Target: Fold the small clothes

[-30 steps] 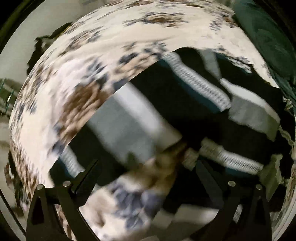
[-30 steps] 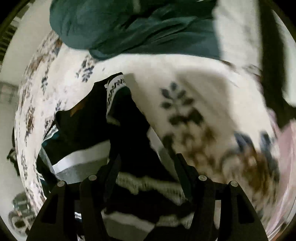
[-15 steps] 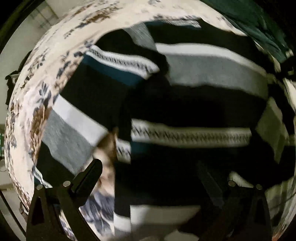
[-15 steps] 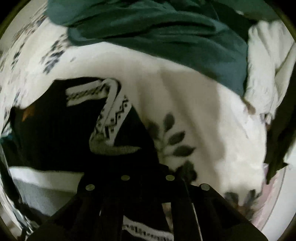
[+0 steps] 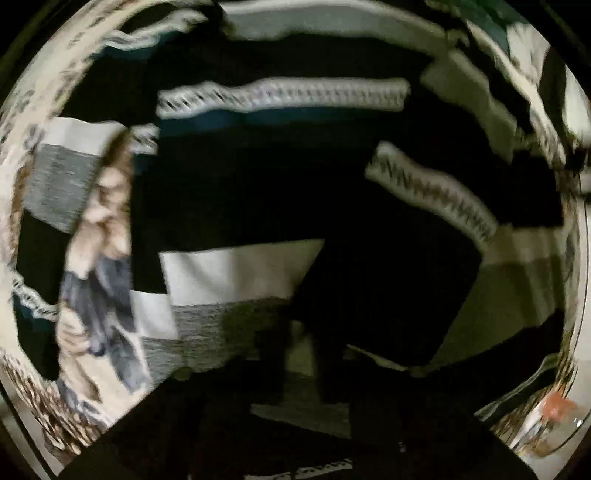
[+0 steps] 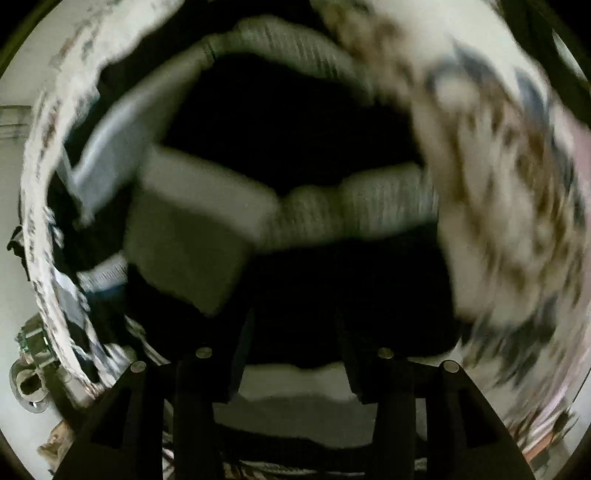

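Observation:
A black knit sweater [image 5: 280,92] with white, grey and teal stripes lies spread on a floral bedspread [image 5: 99,362]. My left gripper [image 5: 299,343] points straight down at it. Its fingers are closed together, pinching the cloth where a grey stripe meets black. In the right wrist view the sweater [image 6: 295,147] is bunched into folds, with a grey band curving across it. The jaws of my right gripper [image 6: 295,350] are opening, and a black fold of the sweater lies between the parted fingers. Both views are blurred by motion.
The floral bedspread [image 6: 498,184] rises at the right of the right wrist view. A teal garment [image 5: 491,22] and white cloth [image 5: 528,48] lie past the sweater's far right. Floor with small objects [image 6: 29,384] shows beyond the bed's left edge.
My left gripper slid across the sweater, sank closer and went from wide open to shut. My right gripper swept from the patterned collar to a bunched fold, and its fingers now stand wider apart.

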A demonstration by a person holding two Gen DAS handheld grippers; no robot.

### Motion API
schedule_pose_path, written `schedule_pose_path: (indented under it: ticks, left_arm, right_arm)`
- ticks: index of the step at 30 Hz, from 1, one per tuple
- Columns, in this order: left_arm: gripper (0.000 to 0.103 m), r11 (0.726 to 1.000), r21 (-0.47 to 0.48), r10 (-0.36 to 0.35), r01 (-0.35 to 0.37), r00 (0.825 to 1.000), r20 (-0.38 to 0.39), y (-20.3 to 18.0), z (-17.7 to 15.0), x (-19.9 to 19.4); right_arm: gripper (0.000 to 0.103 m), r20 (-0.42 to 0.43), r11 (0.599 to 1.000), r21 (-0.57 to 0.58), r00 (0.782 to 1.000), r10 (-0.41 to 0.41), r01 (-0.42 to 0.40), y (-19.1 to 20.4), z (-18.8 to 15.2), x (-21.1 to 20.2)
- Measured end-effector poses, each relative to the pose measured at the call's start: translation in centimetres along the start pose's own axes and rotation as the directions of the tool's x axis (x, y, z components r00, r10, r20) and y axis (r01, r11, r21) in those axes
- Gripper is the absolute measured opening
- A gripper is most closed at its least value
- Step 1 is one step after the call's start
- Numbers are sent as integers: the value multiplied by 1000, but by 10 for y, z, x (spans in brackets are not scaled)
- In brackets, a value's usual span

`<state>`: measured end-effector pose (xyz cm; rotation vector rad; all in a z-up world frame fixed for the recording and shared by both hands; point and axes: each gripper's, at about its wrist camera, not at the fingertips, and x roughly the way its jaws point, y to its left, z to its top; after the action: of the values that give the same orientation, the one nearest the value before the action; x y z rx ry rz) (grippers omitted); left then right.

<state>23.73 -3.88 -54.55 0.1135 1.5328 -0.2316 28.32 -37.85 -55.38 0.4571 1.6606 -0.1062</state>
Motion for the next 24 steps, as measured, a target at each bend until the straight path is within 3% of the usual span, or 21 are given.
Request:
schedule_pose_path:
  ticks: [3,7,10,13,15,16,17,21,24]
  left_arm:
    - [2,998,-66,7,-5,999,41,20,-6,-18]
    - [1,992,-113,60,-61,998,-6,51,-23,-7]
    - [3,983,-184,10,-8,1000,12,64,-29,-14]
    - [5,944,-318,-69,88,995,70,87,-31,-23]
    - [28,911,-399,-93,107,994,55,100,-34,-17]
    - [63,899,-424,-100,111,994,48,106,-36,-11]
    - [88,887,-448,-104,114,993,46,110,-42,-4]
    - [87,820,-552,-124,149,989,82,147,-57,-3]
    - [87,768,-627,-34,128,987,160,183,-83,-32]
  right_arm:
    - [45,42,994,14,993,-111,110,-8,-12,15]
    - [45,60,985,102,988,-144,137,-23,-10,11]
    - [46,66,985,91,986,-155,149,-19,-11,3]
    - [47,85,987,67,984,-154,148,1,-16,-3]
    - [47,85,989,52,986,-142,138,9,-27,-7]
    - [47,80,990,48,987,-140,136,10,-28,-9]
    - [47,64,991,39,989,-134,132,16,-34,-5]
    - [47,22,993,4,993,-119,119,54,-55,15]
    - [47,29,990,-59,991,-128,130,83,-71,17]
